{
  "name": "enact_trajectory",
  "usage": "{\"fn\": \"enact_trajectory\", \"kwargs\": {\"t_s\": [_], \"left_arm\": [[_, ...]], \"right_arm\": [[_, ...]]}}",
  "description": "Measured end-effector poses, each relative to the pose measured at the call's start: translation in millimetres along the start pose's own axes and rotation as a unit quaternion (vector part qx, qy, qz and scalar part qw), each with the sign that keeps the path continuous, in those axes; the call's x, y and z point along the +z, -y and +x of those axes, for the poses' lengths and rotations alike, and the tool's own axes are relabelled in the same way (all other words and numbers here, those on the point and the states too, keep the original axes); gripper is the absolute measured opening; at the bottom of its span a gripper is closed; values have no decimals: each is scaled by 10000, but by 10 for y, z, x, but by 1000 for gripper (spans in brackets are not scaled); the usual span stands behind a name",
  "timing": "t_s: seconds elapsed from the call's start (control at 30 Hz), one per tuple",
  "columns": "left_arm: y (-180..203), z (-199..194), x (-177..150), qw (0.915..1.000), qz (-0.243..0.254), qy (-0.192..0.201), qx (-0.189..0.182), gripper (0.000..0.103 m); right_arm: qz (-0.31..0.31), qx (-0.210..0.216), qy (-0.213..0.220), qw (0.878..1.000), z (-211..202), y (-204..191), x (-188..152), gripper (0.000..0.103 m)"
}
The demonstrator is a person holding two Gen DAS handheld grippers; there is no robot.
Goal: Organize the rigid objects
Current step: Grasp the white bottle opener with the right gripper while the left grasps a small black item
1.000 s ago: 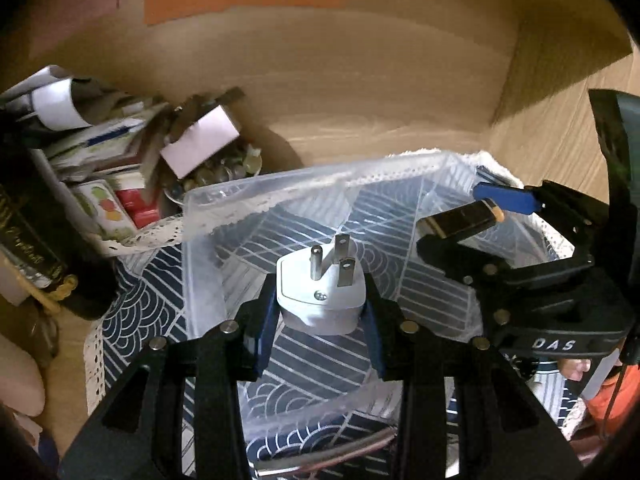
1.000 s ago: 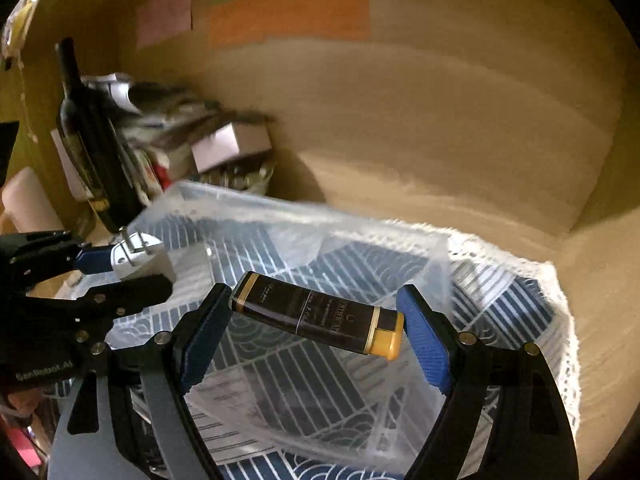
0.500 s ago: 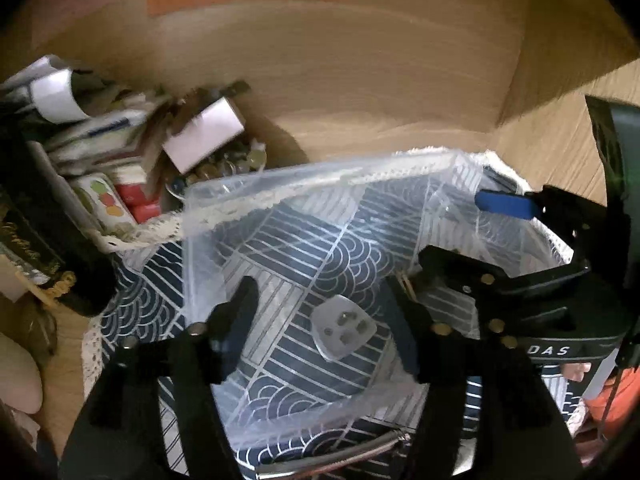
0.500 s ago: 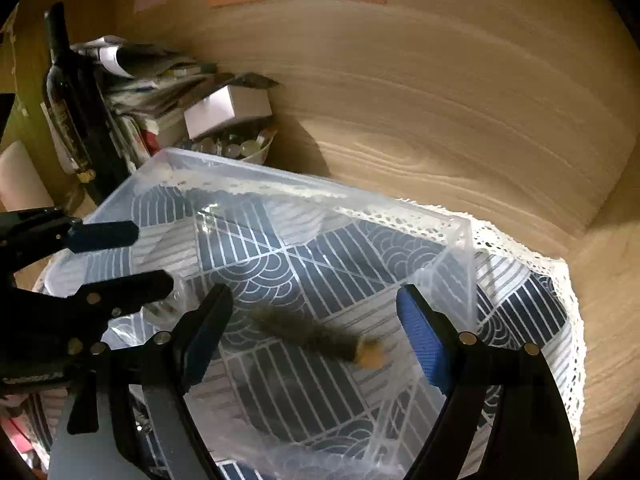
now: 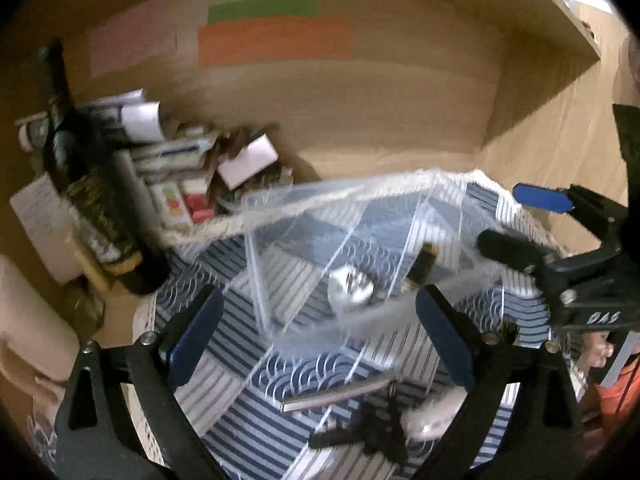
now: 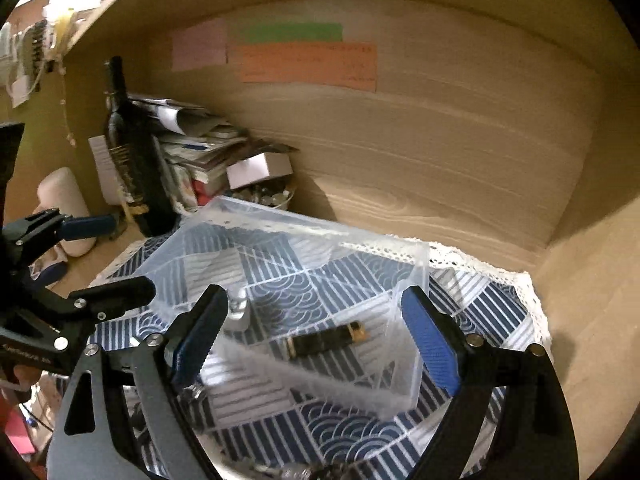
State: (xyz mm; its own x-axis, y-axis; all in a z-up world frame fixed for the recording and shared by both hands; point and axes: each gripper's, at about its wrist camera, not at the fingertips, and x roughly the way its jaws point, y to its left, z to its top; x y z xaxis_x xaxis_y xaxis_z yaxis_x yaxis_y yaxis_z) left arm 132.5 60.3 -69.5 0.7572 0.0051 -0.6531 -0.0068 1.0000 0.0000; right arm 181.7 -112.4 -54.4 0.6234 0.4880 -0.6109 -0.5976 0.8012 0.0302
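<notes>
A clear plastic bin (image 5: 360,200) (image 6: 320,236) stands on a blue-and-white patterned cloth (image 5: 248,360) (image 6: 492,304). Inside it lie a white plug adapter (image 5: 351,286) (image 6: 237,314) and a dark tube with gold ends (image 5: 420,268) (image 6: 326,340). My left gripper (image 5: 316,340) is open and empty, above and in front of the bin. My right gripper (image 6: 312,344) is open and empty over the bin's near side. Each gripper shows at the edge of the other's view: the right one (image 5: 532,224), the left one (image 6: 100,256).
A dark wine bottle (image 5: 92,184) (image 6: 132,160) stands left of the bin, beside a pile of papers and boxes (image 5: 188,160) (image 6: 208,156). Wooden walls close the back and right. A metal strip (image 5: 332,394) and a small black object (image 5: 376,424) lie on the cloth near me.
Both grippers opened and dropped their loads into the bin: the plug adapter from the left, the dark tube from the right. Both grippers then pulled back and up.
</notes>
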Motion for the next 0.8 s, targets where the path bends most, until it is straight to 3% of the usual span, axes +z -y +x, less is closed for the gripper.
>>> {"fn": "enact_trajectory", "kwargs": {"t_s": [0.5,0.63,0.8], "left_arm": [[-216,131,-979,9944,-182,-1031,115,98],[-167,205,-1134,9918,-113,-1258,187,98],[-45,252,-1158,9920,80,-1242,190,98]], "right_arm": [[-102,441,-671,9967,-125,-338,-733,90],[-335,494,-925,9939,-66,-440,-863,90],[-614,707,-1265,9875,113,-529,-934,90]]}}
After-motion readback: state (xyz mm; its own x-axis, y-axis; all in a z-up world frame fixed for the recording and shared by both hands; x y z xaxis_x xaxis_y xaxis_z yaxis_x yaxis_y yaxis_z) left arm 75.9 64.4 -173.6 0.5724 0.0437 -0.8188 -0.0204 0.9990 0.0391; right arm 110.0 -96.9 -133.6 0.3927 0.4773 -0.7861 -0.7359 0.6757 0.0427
